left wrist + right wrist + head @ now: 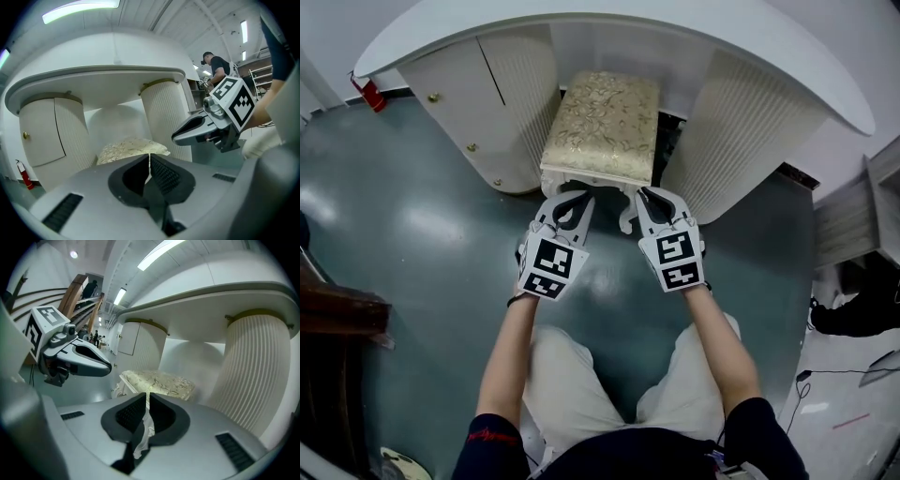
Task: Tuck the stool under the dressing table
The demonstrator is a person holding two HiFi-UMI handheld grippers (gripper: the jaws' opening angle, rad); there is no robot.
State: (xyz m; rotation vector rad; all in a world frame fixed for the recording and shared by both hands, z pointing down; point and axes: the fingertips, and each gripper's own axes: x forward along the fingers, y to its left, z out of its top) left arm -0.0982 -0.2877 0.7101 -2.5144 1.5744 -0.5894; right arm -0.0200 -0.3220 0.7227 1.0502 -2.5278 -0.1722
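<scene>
Cream brocade with a gold leaf pattern covers the stool [602, 122], which stands in the knee gap of the dressing table [609, 23], at twelve o'clock from the person holding the tools. Its white carved front rim lies about level with the fronts of the two pedestals.

At the stool's seven o'clock the left gripper [577, 195] has its tips right at that rim. Its jaws are pressed together with nothing between them. At five o'clock the right gripper [647, 193] sits the same way, its jaws closed down to a thin slit. A white carved piece of the stool shows through the slit, but I can't see the pads clamping it. I cannot tell whether either tip actually touches the rim.

The hollow between the pedestals holds only the stool. The left pedestal [520, 103], at the stool's nine o'clock, is ribbed on its inner curve and has a door [441, 75] that is shut, with small brass knobs [472, 147] down its edge, so whatever is inside stays hidden. The right pedestal [750, 122], at three o'clock, is ribbed all over.

Around it all lies a glossy grey-green floor [422, 234]. A red fire extinguisher [367, 94] stands by the wall at ten o'clock, beyond the table's left end.
</scene>
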